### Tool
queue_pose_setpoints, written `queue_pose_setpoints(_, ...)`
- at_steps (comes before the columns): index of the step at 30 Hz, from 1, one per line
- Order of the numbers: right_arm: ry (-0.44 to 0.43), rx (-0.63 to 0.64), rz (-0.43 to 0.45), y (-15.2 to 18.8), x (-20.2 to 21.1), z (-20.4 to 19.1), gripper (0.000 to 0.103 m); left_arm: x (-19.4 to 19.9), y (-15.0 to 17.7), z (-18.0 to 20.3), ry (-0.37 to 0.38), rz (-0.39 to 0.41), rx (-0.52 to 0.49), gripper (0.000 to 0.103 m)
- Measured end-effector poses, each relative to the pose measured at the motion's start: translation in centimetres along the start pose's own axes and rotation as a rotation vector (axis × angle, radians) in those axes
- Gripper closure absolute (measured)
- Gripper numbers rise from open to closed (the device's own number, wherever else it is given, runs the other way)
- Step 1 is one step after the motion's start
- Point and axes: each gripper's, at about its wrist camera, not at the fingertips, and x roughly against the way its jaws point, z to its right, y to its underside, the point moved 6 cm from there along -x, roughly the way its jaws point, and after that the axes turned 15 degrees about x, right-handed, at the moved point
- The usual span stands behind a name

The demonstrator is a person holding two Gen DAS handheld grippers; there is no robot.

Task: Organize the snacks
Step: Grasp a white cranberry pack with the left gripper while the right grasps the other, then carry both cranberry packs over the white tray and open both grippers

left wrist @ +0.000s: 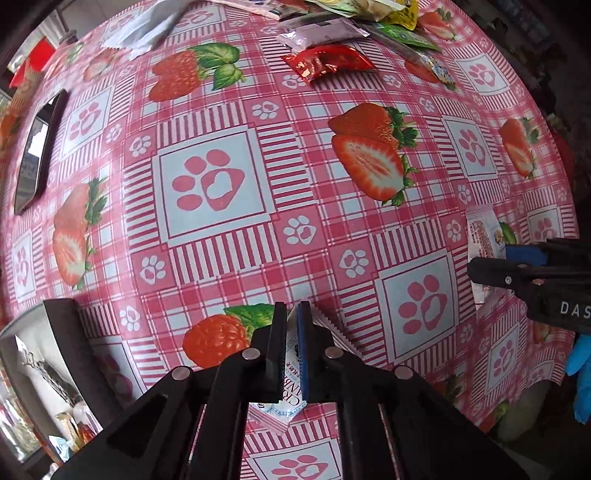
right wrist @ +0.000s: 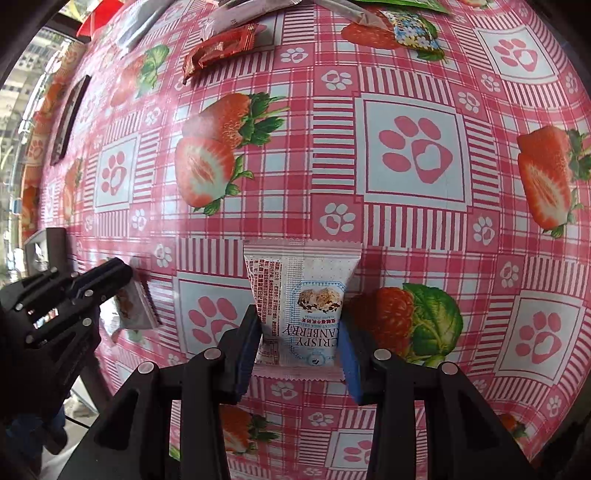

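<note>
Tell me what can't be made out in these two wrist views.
- Left wrist: the packet in the left tongs is mostly hidden by the fingers.
- Left wrist: snack pile is cut off by the top edge.
- Right wrist: green packet is cut off at the top.

Black linkage arms with silver rivets and blue pads are being shown on the left gripper [left wrist: 291, 332] and the right gripper [right wrist: 301, 343]; a blue glove [left wrist: 581, 376] is being worn.

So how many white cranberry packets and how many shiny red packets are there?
white cranberry packets: 2, one in the left gripper, one in the right gripper
shiny red packets: 1
Total: 3
</note>
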Motion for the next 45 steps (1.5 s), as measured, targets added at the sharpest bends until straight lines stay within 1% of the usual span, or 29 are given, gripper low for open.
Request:
queue_pose_setpoints(3, -0.028, -0.015, 0.014, 0.6, 0.5, -0.3, 0.062, 0.7, 1.0, -1.3, 0.001, 0.014, 0.005, 0.097)
queue_pose_setpoints(5, -0.019, -0.007, 0.023, 0.7, 0.8, -0.6, 0.062, 1.0, 1.8, -1.9, -0.003, 0.018, 0.007, 0.096)
queue_pose_setpoints(6, -0.015, -0.007, 0.022, 1.0, 0.8, -0.8, 0.062, 1.3, 2.3, -2.5, -0.002, 0.006, 0.02, 0.088)
queue_pose_setpoints(7, -0.017, -0.013, 0.017, 1.4, 0.8, -0.7, 0.062, 1.5, 2.8, -3.0, -0.003, -0.003, 0.035, 0.067)
queue_pose_setpoints(8, -0.024, -0.015, 0.014, 2.1, 0.9, -0.6, 0.062, 2.1, 3.4, -3.4, -0.004, 0.011, 0.035, 0.056)
queue_pose_setpoints(9, -0.025, -0.009, 0.011, 2.3, 0.9, -0.7, 0.062, 2.7, 3.6, -3.3, -0.01, 0.05, 0.007, 0.033)
queue_pose_setpoints(10, -0.019, -0.001, 0.009, 2.5, 0.9, -0.9, 0.062, 3.2, 3.7, -2.9, -0.02, 0.096, -0.049, 0.024)
queue_pose_setpoints(11, -0.016, 0.001, 0.007, 2.7, 1.1, -1.0, 0.062, 3.6, 3.8, -2.1, -0.033, 0.13, -0.123, 0.024)
queue_pose_setpoints(12, -0.019, 0.001, 0.005, 2.8, 1.1, -1.1, 0.062, 3.5, 4.0, -1.3, -0.054, 0.135, -0.201, 0.024)
queue_pose_setpoints(14, -0.024, -0.001, 0.005, 2.8, 1.2, -1.2, 0.062, 2.2, 4.8, 0.6, -0.116, 0.118, -0.347, 0.022)
queue_pose_setpoints(15, -0.024, 0.002, 0.003, 3.0, 1.3, -1.1, 0.062, 1.4, 4.6, 1.1, -0.147, 0.101, -0.406, 0.022)
queue_pose_setpoints(16, -0.024, 0.005, 0.003, 3.0, 1.3, -1.1, 0.062, 0.2, 4.8, 1.6, -0.18, 0.074, -0.448, 0.022)
queue_pose_setpoints(18, -0.03, 0.003, 0.004, 3.2, 1.6, -1.0, 0.062, -1.9, 5.2, 1.8, -0.247, 0.018, -0.488, 0.021)
queue_pose_setpoints(19, -0.036, 0.0, 0.008, 3.3, 1.7, -1.0, 0.062, -1.7, 5.2, 2.0, -0.229, 0.043, -0.478, 0.023)
queue_pose_setpoints(20, -0.041, -0.003, 0.013, 3.6, 2.0, -0.8, 0.062, -1.6, 5.1, 2.0, -0.217, 0.042, -0.456, 0.028)
queue_pose_setpoints(21, -0.047, -0.004, 0.018, 3.8, 2.1, -0.8, 0.062, -1.7, 5.1, 2.3, -0.188, 0.015, -0.421, 0.043)
queue_pose_setpoints(22, -0.053, -0.007, 0.022, 3.9, 2.2, -0.9, 0.062, -1.3, 4.9, 2.1, -0.164, 0.002, -0.381, 0.062)
queue_pose_setpoints(24, -0.068, -0.019, 0.021, 4.1, 2.4, -0.9, 0.062, -1.3, 4.8, 2.2, -0.158, -0.007, -0.318, 0.062)
queue_pose_setpoints(26, -0.079, -0.034, 0.022, 4.7, 2.9, -1.0, 0.062, -0.7, 4.9, 2.0, -0.105, -0.011, -0.252, 0.063)
queue_pose_setpoints(28, -0.077, -0.023, 0.03, 4.9, 3.5, -1.6, 0.062, 1.0, 5.1, 1.3, -0.055, 0.018, -0.207, 0.063)
queue_pose_setpoints(31, -0.072, -0.011, 0.044, 4.7, 4.1, -2.7, 0.062, 3.8, 4.9, 0.6, -0.014, 0.068, -0.143, 0.063)
queue_pose_setpoints(33, -0.073, -0.02, 0.047, 4.5, 4.3, -3.6, 0.062, 5.6, 5.1, -0.6, 0.021, 0.083, -0.081, 0.063)
queue_pose_setpoints(35, -0.082, -0.02, 0.053, 4.1, 4.7, -5.0, 0.062, 7.3, 5.3, -2.2, 0.043, 0.104, -0.04, 0.063)
queue_pose_setpoints(37, -0.072, 0.005, 0.065, 3.6, 5.1, -6.9, 0.062, 8.7, 5.2, -4.0, 0.05, 0.131, -0.019, 0.063)
queue_pose_setpoints(39, -0.067, 0.016, 0.082, 3.0, 5.4, -8.9, 0.062, 9.2, 5.1, -6.3, 0.049, 0.149, 0.003, 0.062)
queue_pose_setpoints(42, -0.062, 0.019, 0.114, 2.1, 5.6, -12.4, 0.062, 10.1, 5.7, -9.5, 0.063, 0.171, 0.03, 0.062)
queue_pose_setpoints(43, -0.057, 0.014, 0.12, 1.9, 5.6, -13.6, 0.062, 10.1, 5.9, -10.8, 0.056, 0.176, 0.032, 0.062)
queue_pose_setpoints(45, -0.074, 0.007, 0.12, 1.8, 5.2, -16.5, 0.062, 10.2, 6.4, -13.3, 0.031, 0.18, 0.047, 0.062)
